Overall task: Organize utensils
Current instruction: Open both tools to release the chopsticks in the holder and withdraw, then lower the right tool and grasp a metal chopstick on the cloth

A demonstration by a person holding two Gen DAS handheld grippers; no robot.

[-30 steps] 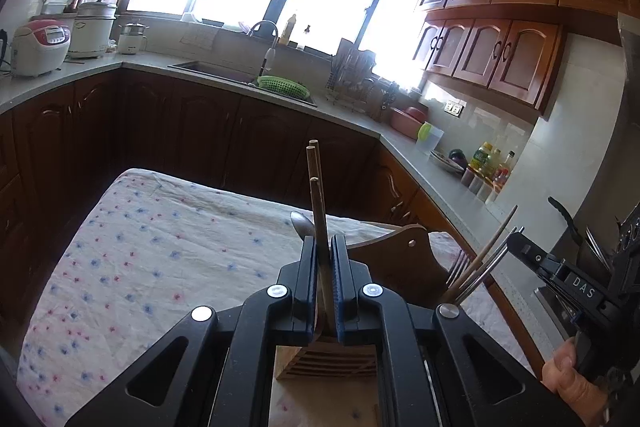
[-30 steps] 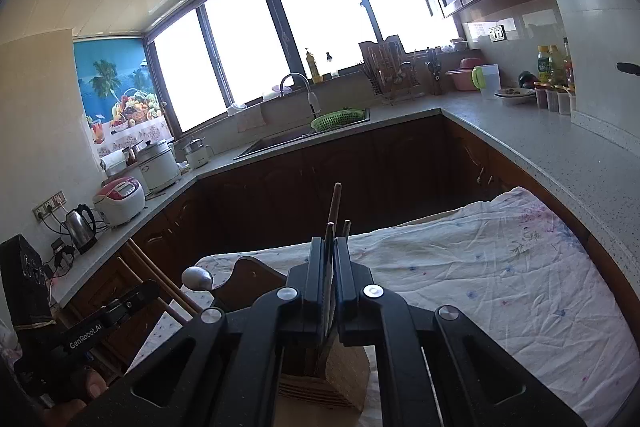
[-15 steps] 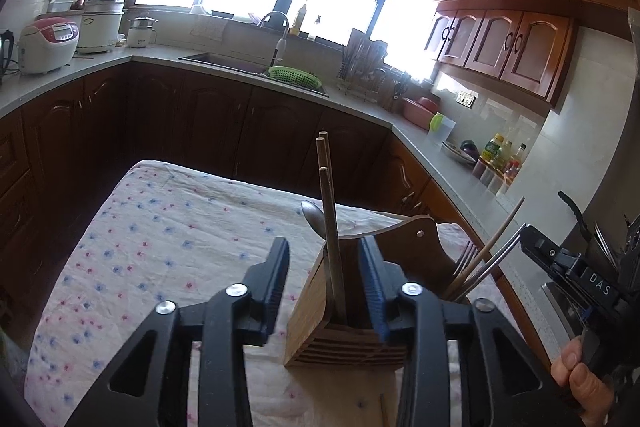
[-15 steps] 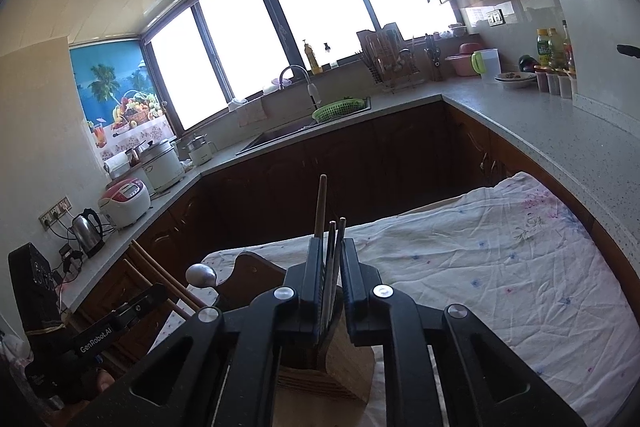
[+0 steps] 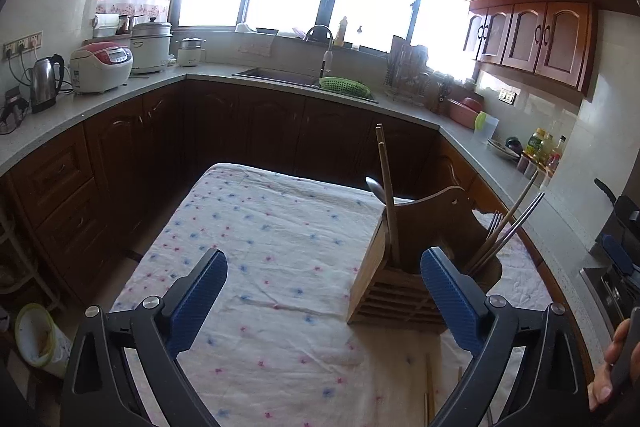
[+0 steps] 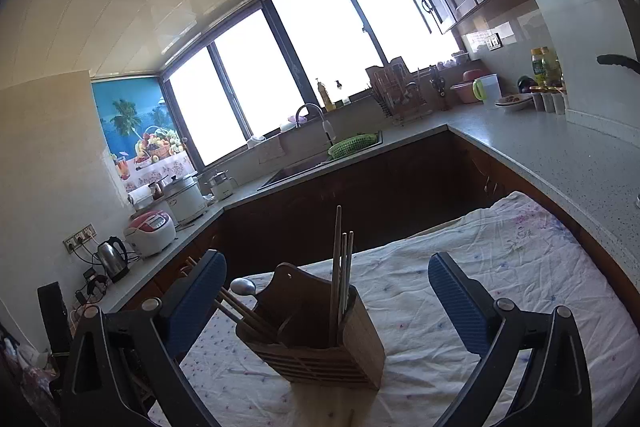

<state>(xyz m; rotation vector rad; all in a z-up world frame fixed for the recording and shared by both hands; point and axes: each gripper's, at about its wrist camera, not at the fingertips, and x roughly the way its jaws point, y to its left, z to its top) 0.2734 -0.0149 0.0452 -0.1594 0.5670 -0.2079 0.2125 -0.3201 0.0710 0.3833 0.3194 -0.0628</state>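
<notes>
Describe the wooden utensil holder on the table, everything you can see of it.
The wooden utensil holder is a light brown box with a slatted front and a taller curved back panel with a small hole. It stands upright on the floral tablecloth. Inside, wooden chopsticks stand in one compartment; a metal spoon, a fork and more chopsticks lean in others. Neither open gripper touches it.

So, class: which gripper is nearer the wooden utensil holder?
Right, probably. The right gripper has the wooden utensil holder centred between its open fingers; the left gripper sits offset, holder behind its right finger.
</notes>
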